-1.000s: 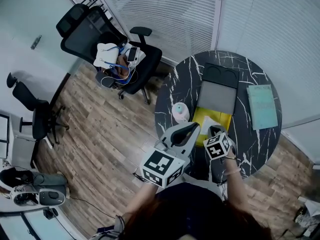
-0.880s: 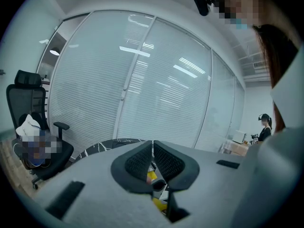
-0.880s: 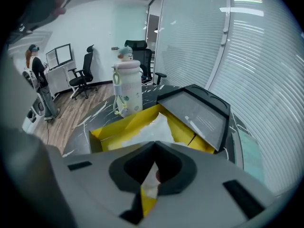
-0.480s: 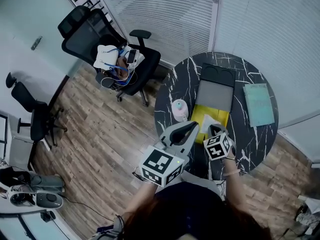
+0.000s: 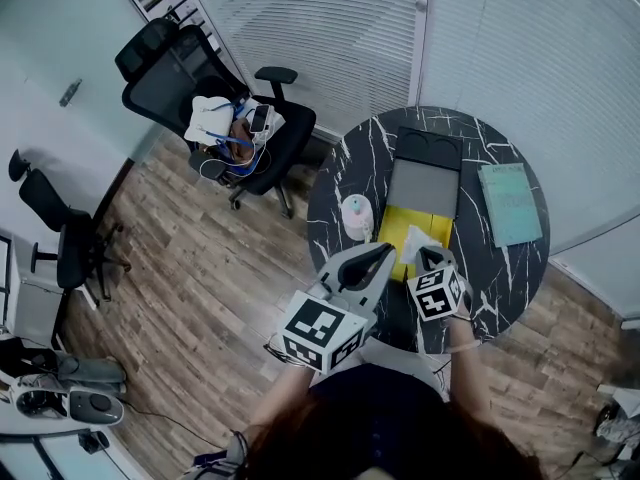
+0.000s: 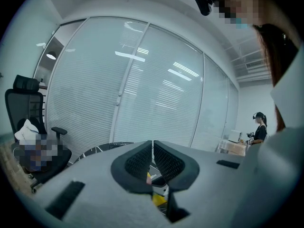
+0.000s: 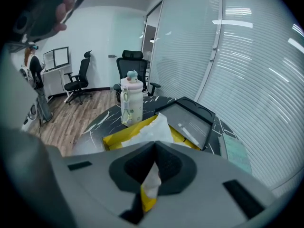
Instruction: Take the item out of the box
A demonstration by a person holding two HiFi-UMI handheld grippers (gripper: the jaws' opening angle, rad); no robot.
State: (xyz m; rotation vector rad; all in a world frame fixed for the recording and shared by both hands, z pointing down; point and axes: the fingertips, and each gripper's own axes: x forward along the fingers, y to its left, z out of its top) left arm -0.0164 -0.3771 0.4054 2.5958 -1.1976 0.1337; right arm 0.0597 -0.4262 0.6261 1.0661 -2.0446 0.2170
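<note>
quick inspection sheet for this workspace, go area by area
surface: round black marble table
job's things: yellow box open; white wrapped item rising out of it
clutter: bottle beside the box; teal booklet; black tray behind the box
grippers: left gripper shut, empty; right gripper shut on the white wrapped item
cables: nothing seen
surroundings: office chair piled with belongings; window blinds; wood floor

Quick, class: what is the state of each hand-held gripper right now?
Left hand-held gripper: closed, nothing between its jaws.
Right hand-held gripper: closed on the white paper at the yellow box.
</note>
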